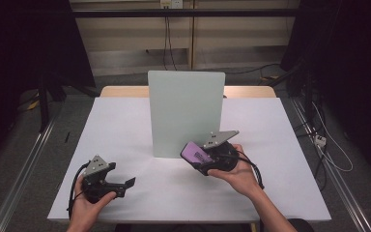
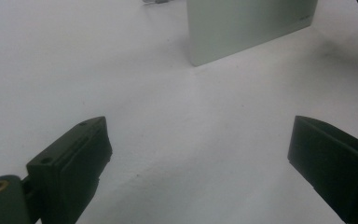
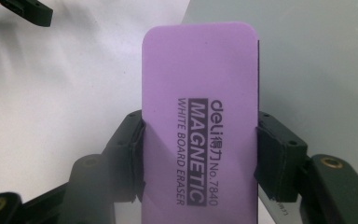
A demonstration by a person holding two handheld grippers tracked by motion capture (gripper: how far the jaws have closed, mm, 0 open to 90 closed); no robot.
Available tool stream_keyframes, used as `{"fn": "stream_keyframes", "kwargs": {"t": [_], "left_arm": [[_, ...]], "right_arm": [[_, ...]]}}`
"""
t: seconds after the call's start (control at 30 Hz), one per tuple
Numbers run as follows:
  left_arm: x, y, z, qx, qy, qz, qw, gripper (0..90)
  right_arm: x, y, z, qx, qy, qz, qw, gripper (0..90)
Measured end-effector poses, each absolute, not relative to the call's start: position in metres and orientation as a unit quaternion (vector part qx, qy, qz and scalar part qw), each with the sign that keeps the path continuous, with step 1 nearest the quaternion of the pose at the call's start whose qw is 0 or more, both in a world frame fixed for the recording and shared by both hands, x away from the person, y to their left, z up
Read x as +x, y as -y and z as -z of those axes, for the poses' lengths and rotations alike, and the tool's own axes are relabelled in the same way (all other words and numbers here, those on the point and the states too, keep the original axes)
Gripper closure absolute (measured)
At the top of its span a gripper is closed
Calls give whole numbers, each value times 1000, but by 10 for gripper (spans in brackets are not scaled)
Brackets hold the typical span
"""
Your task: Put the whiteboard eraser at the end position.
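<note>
I look down on a wide white rectangular bench [image 1: 125, 135] that I am working over, with a dark floor and cables around it. Standing upright at the middle of the bench is a tall pale grey-green rectangular board [image 1: 186, 111], its face turned toward me.

My right tool [image 1: 195, 155], black with a grey three-cornered plate on top, sits in my right hand [image 1: 239, 174] just in front of the board's lower right part. Its jaws are clamped on the long sides of a purple rounded-rectangle foam whiteboard eraser [image 3: 199, 107]. In the right gripper view the eraser stands lengthwise between the two black pads, its free end reaching out toward the board, which lies close behind it; whether they touch I cannot tell. Dark lettering along the eraser reads "deli", "MAGNETIC", "WHITE BOARD ERASER" and "No.7840". A thin dark layer shows along its right edge.

My left tool [image 1: 125, 184], also black with a grey plate, is held in my left hand [image 1: 89, 205] low over the near left part of the bench, well apart from the board. In the left gripper view its jaws stand wide apart with bare white bench between them.
</note>
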State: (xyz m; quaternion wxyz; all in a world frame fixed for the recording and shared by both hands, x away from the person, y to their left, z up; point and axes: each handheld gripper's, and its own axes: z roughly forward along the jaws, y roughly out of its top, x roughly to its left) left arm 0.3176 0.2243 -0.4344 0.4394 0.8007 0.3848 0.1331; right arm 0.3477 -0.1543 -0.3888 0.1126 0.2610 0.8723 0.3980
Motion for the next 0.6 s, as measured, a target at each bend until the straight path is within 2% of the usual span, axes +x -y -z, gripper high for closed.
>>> {"fn": "stream_keyframes", "kwargs": {"t": [0.4,0.6], "left_arm": [[317,-224,434,800,-389,-137,435,56],[318,-225,436,798,-396,-130,435,56]], "right_arm": [[344,142,391,232,-897,-367,80,412],[344,136,395,224,-911,-345,42,412]]}}
